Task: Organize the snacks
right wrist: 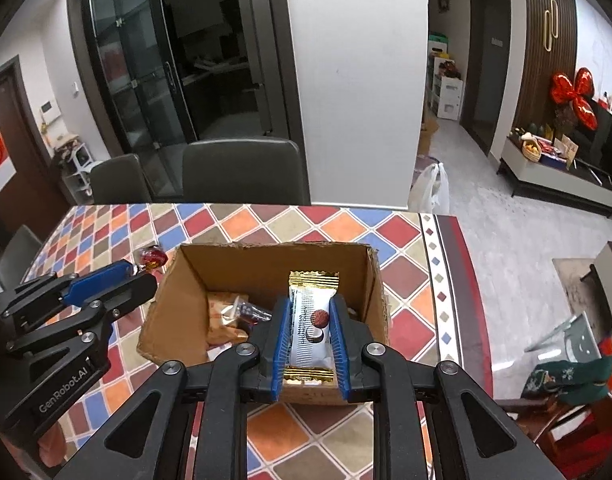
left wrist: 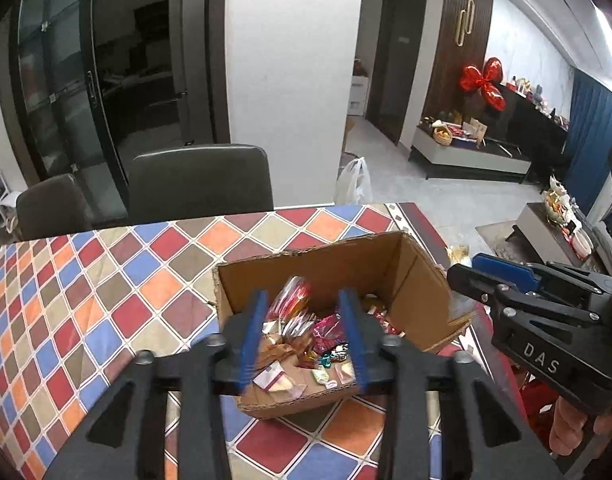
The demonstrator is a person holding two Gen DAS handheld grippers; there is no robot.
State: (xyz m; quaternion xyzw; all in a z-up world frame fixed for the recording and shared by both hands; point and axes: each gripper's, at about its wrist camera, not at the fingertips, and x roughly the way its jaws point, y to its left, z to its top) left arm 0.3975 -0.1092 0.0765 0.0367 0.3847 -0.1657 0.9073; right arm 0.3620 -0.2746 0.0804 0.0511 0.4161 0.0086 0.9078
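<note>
An open cardboard box (left wrist: 390,268) (right wrist: 265,260) sits on the checkered tablecloth and holds several wrapped snacks (left wrist: 301,332). My left gripper (left wrist: 306,300) hovers over the box, open and empty. My right gripper (right wrist: 309,308) is shut on a white and gold snack packet (right wrist: 312,320) and holds it above the box's near side. The right gripper also shows at the right of the left wrist view (left wrist: 494,272). The left gripper shows at the left of the right wrist view (right wrist: 105,280). A red wrapped candy (right wrist: 151,258) lies on the table left of the box.
The table (left wrist: 85,280) carries a colourful diamond-pattern cloth. Two dark chairs (right wrist: 241,168) stand at its far edge. A white plastic bag (left wrist: 354,182) sits on the floor past the table. The table's right edge (right wrist: 462,264) drops to the floor.
</note>
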